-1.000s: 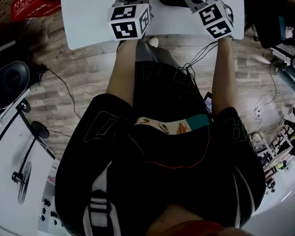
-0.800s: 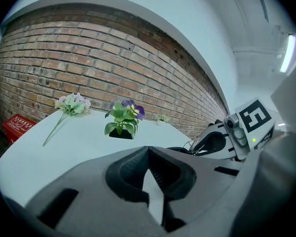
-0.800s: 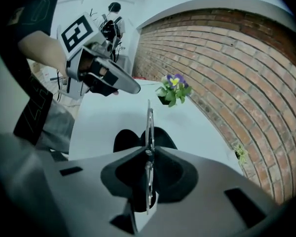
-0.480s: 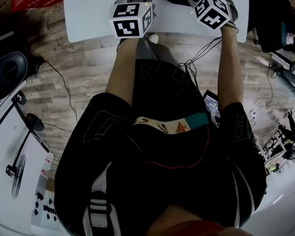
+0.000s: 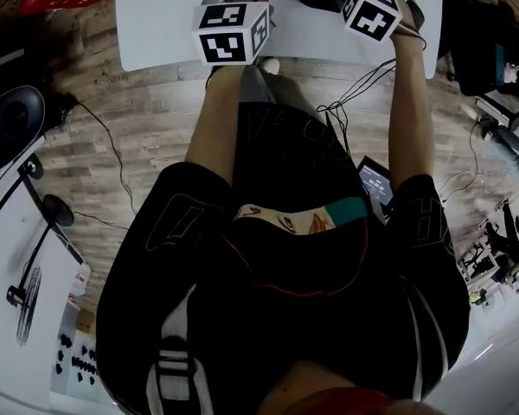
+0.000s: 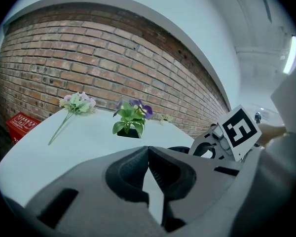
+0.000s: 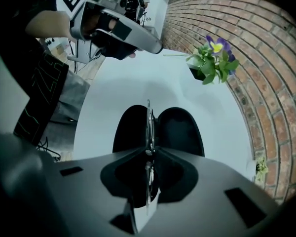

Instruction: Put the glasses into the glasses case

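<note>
A brick wall backs a white table. On it, from the left, are one pale bouquet lying flat, one potted purple flower and one small sprig by the wall.

The left gripper hovers low over the table with its jaws together and nothing between them.

To its right, the right gripper points steeply down with its jaws clamped on the single pair of glasses. They show edge-on as a thin metal line running out from the tips.

The one glasses case lies open on the table directly beyond those tips, its two black halves side by side. The glasses hang over the seam between the halves, apparently with a gap left. The right hand is plainly the nearer one, so lowering into one half looks like its job.
</note>
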Action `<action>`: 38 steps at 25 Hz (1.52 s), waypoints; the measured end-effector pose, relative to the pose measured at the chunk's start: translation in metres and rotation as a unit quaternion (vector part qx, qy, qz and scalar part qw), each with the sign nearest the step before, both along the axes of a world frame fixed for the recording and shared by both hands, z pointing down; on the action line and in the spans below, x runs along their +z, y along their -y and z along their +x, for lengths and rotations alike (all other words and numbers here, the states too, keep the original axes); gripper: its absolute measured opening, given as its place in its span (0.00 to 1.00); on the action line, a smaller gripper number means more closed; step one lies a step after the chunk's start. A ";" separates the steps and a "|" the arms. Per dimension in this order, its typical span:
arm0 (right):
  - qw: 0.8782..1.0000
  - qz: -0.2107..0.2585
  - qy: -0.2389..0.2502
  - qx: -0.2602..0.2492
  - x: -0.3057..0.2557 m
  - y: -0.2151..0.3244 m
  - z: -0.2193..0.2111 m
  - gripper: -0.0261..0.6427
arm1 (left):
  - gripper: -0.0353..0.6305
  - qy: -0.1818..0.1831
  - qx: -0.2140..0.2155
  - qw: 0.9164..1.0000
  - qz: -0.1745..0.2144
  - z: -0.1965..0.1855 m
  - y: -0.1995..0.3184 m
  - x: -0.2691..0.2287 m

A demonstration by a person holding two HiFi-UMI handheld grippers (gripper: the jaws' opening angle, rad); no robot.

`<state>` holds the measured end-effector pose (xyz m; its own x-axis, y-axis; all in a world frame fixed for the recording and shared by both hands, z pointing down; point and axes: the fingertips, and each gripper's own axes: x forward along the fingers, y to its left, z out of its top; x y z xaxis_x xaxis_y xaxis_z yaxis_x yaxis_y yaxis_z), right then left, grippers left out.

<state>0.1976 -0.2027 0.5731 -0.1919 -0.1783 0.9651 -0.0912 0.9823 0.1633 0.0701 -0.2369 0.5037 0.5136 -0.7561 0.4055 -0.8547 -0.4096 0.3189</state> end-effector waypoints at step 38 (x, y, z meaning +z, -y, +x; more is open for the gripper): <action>0.999 -0.040 -0.006 0.000 0.006 -0.010 0.000 0.20 | 0.05 -0.008 0.009 1.000 -0.006 0.002 0.003 0.005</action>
